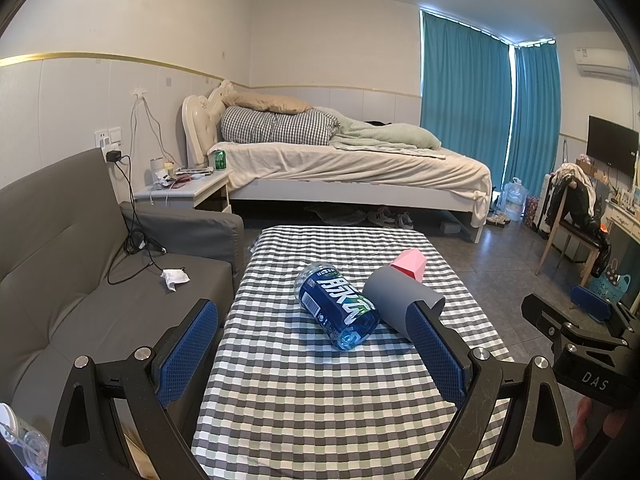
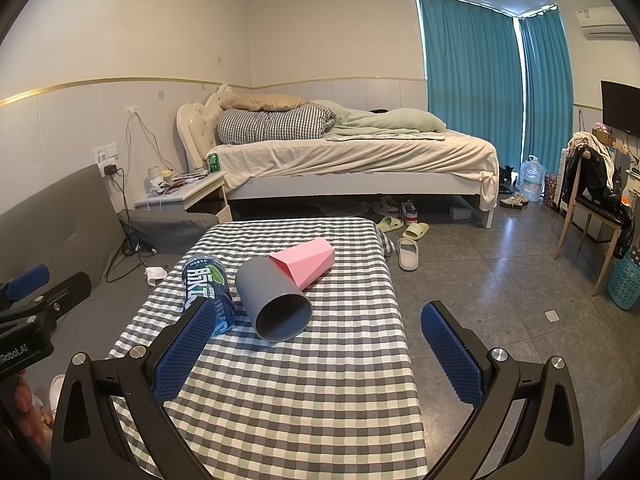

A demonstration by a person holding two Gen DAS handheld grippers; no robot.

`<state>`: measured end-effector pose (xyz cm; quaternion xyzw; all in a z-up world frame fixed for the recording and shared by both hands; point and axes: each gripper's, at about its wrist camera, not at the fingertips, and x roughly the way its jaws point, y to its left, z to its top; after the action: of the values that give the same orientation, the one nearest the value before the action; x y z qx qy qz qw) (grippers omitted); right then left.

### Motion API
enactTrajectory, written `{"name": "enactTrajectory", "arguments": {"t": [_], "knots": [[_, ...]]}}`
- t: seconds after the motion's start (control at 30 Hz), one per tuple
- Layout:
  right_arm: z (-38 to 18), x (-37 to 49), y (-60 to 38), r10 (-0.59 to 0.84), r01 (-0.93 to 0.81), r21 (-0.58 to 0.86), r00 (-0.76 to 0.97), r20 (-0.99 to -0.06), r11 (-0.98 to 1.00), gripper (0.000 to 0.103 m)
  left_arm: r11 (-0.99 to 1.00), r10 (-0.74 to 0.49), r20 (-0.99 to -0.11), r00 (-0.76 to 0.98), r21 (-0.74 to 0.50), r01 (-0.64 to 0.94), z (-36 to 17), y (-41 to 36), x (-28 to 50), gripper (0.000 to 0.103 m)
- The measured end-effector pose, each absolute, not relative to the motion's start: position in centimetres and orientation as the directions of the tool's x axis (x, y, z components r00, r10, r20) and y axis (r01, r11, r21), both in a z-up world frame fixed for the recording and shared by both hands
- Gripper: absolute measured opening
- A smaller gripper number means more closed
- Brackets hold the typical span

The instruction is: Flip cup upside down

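A grey cup (image 1: 394,292) lies on its side on the checked table (image 1: 304,392), mouth toward me; it shows in the right wrist view (image 2: 272,300) too. A pink faceted cup (image 1: 408,265) lies on its side behind it, also in the right wrist view (image 2: 306,262). A blue drink bottle (image 1: 338,306) lies to the left of the grey cup (image 2: 208,286). My left gripper (image 1: 316,340) is open, short of the bottle. My right gripper (image 2: 316,344) is open, short of the grey cup.
A grey sofa (image 1: 80,264) stands left of the table with cables and a tissue on it. A bed (image 1: 344,160) and nightstand (image 1: 188,186) are behind. Slippers (image 2: 408,254) lie on the floor to the right. A chair (image 2: 592,208) stands far right.
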<state>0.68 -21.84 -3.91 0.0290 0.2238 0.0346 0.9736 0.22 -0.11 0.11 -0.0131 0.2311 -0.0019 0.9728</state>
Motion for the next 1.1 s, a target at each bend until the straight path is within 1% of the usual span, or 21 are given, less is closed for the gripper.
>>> {"name": "enactTrajectory", "arguments": {"t": [0.2,0.37,0.47,0.57,0.63,0.73,0.9,1.0,1.1], "knots": [[-4.6,1.0,-21.8,0.08,-0.053,0.073,0.892,-0.444,0.996,0.103,0.999,-0.002,-0.472,0.882,-0.037,-0.017,-1.0,-1.0,1.3,0.098],[-4.7,2.2,-21.5,0.095,-0.057,0.091,0.863,-0.496,0.994,0.103,0.997,0.023,-0.517,0.856,-0.047,-0.055,-1.2,-0.9,3.7,0.098],[-4.4,3.8,-21.0,0.087,-0.06,0.069,0.843,-0.531,0.996,0.103,0.995,0.019,-0.539,0.842,-0.072,-0.068,-1.5,-0.6,5.3,0.098],[-4.0,6.4,-20.9,0.08,-0.051,0.066,0.818,-0.57,0.997,0.103,0.996,0.038,-0.572,0.82,-0.046,-0.078,-2.0,-0.5,7.0,0.098],[-4.0,8.7,-20.9,0.087,-0.041,0.089,0.794,-0.601,0.995,0.103,0.996,0.049,-0.605,0.795,-0.031,-0.085,-2.7,-0.3,8.4,0.098],[-4.1,12.5,-20.8,0.096,-0.016,0.127,0.757,-0.646,0.992,0.103,0.995,0.039,-0.659,0.751,-0.043,-0.09,-3.7,0.4,10.0,0.098],[-6.0,20.1,-20.5,0.074,0.067,0.151,0.641,-0.764,0.986,0.103,0.991,0.058,-0.683,0.728,-0.05,-0.126,-4.5,1.9,12.3,0.098],[-7.8,23.5,-20.2,0.097,0.099,0.185,0.568,-0.817,0.978,0.103,0.986,0.057,-0.694,0.718,-0.074,-0.15,-5.1,3.1,13.7,0.098],[-9.3,25.9,-19.5,0.1,0.114,0.183,0.514,-0.852,0.976,0.103,0.981,0.067,-0.705,0.706,-0.082,-0.175,-5.8,4.1,14.7,0.098]]}}
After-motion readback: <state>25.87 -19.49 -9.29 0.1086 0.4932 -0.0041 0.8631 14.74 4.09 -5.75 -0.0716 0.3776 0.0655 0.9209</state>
